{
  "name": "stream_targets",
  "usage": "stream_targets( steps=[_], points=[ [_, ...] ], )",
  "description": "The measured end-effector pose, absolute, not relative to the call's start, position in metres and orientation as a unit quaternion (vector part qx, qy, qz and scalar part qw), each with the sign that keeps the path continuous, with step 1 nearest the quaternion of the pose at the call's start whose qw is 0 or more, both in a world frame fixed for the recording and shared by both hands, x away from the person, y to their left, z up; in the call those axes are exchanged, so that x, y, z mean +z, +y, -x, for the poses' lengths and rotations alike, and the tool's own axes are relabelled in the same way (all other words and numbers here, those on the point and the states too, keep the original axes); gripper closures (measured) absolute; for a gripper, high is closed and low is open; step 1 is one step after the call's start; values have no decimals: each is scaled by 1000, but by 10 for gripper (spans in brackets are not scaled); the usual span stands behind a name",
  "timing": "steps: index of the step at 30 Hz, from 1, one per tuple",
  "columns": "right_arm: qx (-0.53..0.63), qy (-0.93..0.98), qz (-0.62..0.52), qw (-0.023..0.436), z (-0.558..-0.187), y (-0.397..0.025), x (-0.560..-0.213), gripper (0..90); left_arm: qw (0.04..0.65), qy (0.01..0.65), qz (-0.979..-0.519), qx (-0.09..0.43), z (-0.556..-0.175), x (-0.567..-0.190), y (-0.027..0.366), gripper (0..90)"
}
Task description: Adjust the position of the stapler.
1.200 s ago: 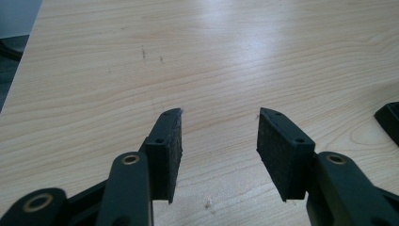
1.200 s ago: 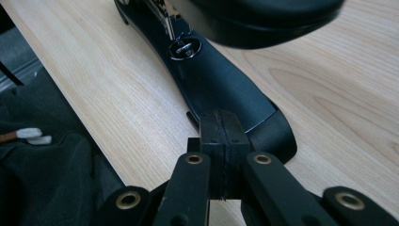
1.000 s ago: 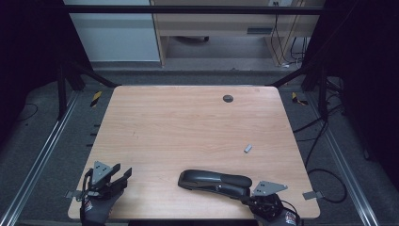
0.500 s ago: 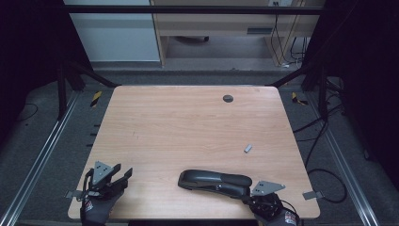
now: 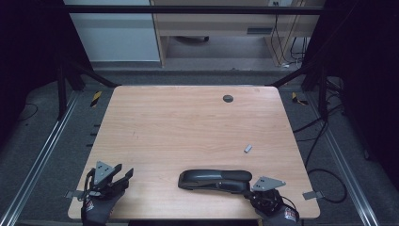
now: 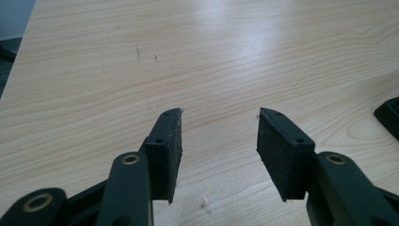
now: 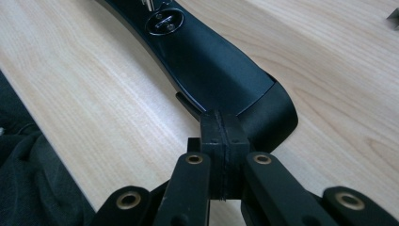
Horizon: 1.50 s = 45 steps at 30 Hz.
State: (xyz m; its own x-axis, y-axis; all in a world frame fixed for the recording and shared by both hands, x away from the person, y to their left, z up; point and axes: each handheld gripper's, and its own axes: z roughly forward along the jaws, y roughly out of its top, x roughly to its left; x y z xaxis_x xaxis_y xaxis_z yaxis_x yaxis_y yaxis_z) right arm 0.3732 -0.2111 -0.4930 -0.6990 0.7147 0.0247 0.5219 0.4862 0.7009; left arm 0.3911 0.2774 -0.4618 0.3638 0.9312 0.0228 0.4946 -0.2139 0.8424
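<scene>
Resting near bench near edge: black stapler, lying flat, right of centre. Right gripper fingers pressed together, touching stapler's near end, nothing visibly clamped. Left gripper fingers wide apart, empty, at near-left corner. Likely pre-grasp step; next needs right fingers opened around stapler body.

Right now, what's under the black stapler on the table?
The stapler lies flat on the bare wooden table; nothing sticks out from beneath it. Whatever its base covers is hidden. The right gripper sits with its fingers pressed together at the stapler's rear end.
</scene>
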Motion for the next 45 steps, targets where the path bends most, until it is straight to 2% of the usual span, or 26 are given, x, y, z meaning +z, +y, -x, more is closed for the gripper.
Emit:
stream_targets(
  steps=[16, 21, 34, 45],
  points=[
    [377, 833, -373, 155, -378, -218, -488, 892, 393, 479, -731, 285, -390, -460, 274, 487],
    [402, 812, -381, 182, -379, -229, -481, 839, 395, 469, -735, 289, -390, -457, 270, 475],
    [418, 774, -420, 221, -387, -248, -474, 614, 409, 426, -753, 292, -391, -441, 248, 448],
    [409, 756, -448, 245, -393, -260, -473, 533, 420, 387, -765, 297, -396, -421, 214, 420]
  ],
)
